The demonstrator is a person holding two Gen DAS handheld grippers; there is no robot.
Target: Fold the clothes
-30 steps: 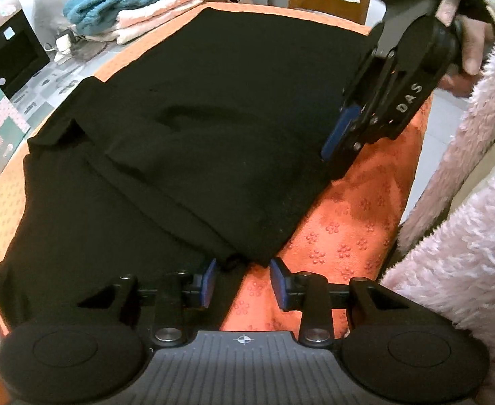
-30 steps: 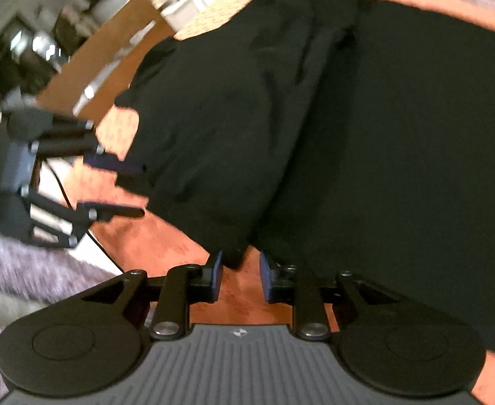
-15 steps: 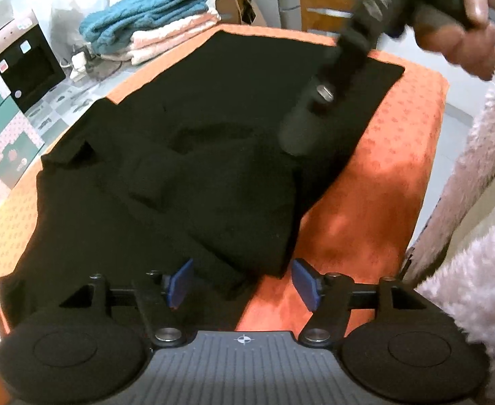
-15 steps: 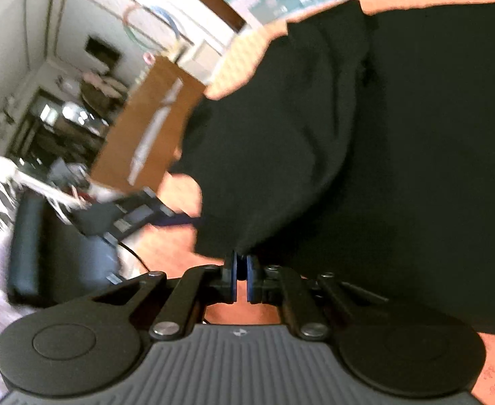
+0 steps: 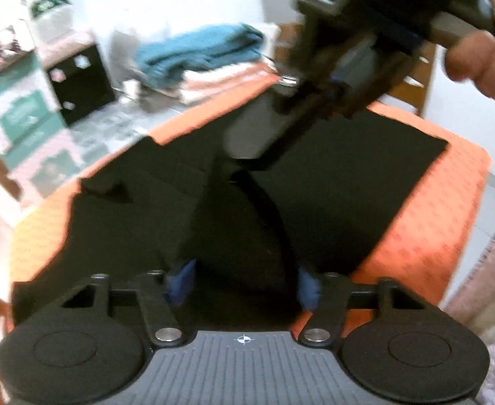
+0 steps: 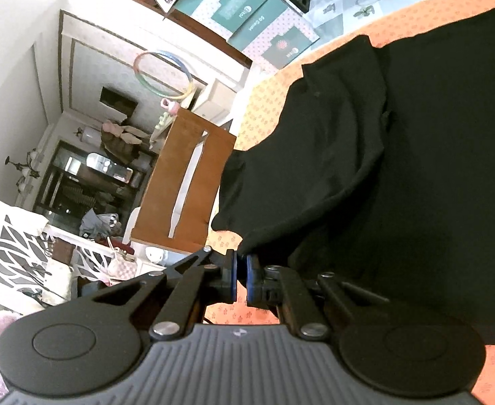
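So the black garment (image 6: 399, 155) is spread over the orange cloth (image 6: 257, 114) on the table. My right gripper (image 6: 241, 271) is pinched tight on its edge, pointing down at a slant. My left gripper (image 5: 244, 285) has been closing with fabric between the jaws, but it's too blurry to tell if it grips. Best to lift both evenly so the fold lands straight.

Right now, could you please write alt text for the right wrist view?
The right tool is shut on a corner of the black garment, lifting it off the orange tablecloth. Behind, tilted, are a wooden chair and a cluttered room.
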